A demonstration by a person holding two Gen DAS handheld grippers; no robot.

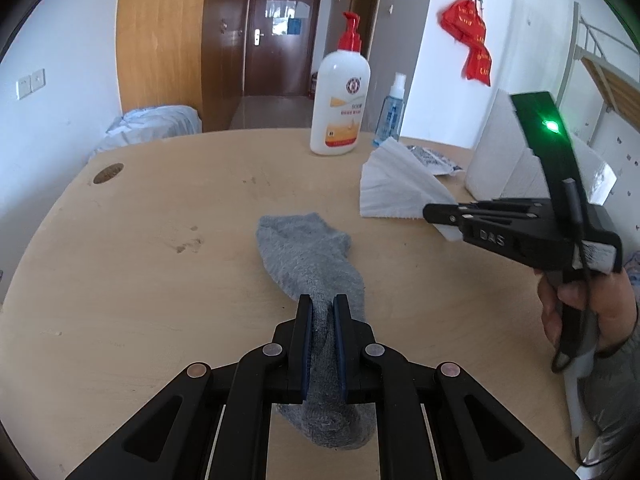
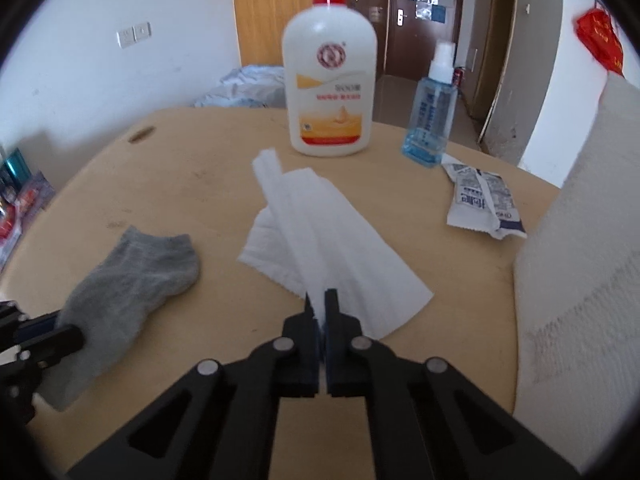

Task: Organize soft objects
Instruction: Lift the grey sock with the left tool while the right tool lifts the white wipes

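The left gripper (image 1: 323,304) is clamped on the grey sock (image 1: 308,256) at mid-surface; the right gripper (image 2: 320,300) pinches the white tissue (image 2: 320,232). Bare surface (image 1: 160,240) spreads left; bottles line the far edge.

Both wrist cameras look steeply down, close (sharing the table (image 1: 160,240))

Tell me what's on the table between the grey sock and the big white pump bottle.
Only bare tabletop lies between the grey sock and the pump bottle in the left wrist view; the white paper towel sits off to the right.
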